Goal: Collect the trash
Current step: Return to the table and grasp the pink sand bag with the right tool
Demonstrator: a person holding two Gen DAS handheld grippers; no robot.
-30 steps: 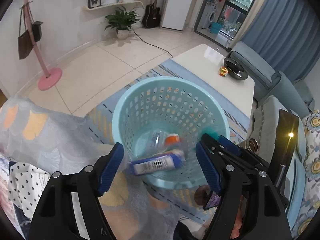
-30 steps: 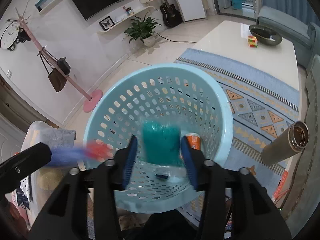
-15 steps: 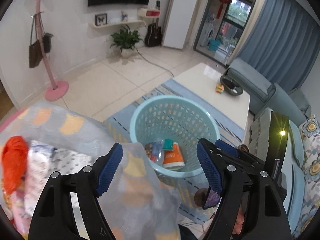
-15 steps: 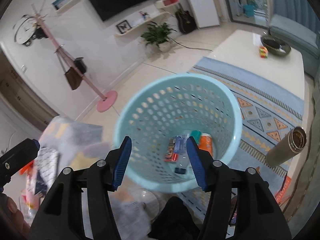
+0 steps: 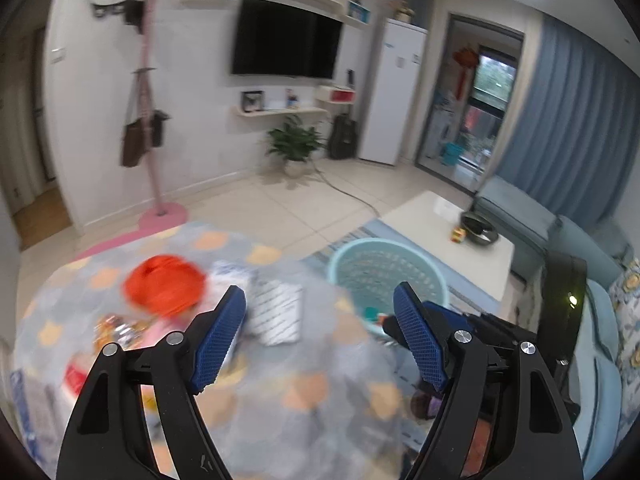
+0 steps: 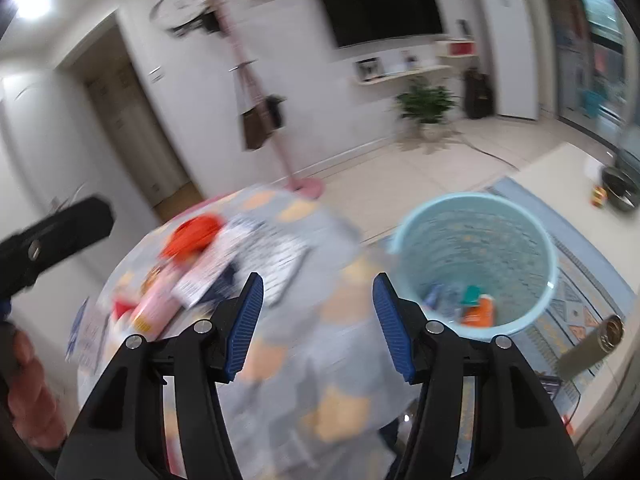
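A light blue perforated basket (image 6: 476, 216) stands on the floor at the right and holds several pieces of trash (image 6: 476, 308); it also shows in the left wrist view (image 5: 384, 256). My left gripper (image 5: 320, 332) is open and empty above a round table (image 5: 280, 392) with a grey patterned cloth. My right gripper (image 6: 318, 316) is open and empty over the same table (image 6: 304, 368). On the table lie an orange-red object (image 5: 164, 284), a dotted white packet (image 5: 276, 312) and blurred wrappers (image 6: 152, 304).
A white coffee table (image 5: 440, 224) with a dark bowl (image 5: 478, 232) stands behind the basket on a blue rug. A metal flask (image 6: 592, 344) lies at the right. A pink coat stand (image 5: 156, 152) and a plant (image 5: 296, 144) stand by the wall. A sofa (image 5: 600, 320) is at right.
Both grippers have pulled back and swung left from over the basket to over the table. The trash they dropped lies in the basket. Both views are blurred by the motion.
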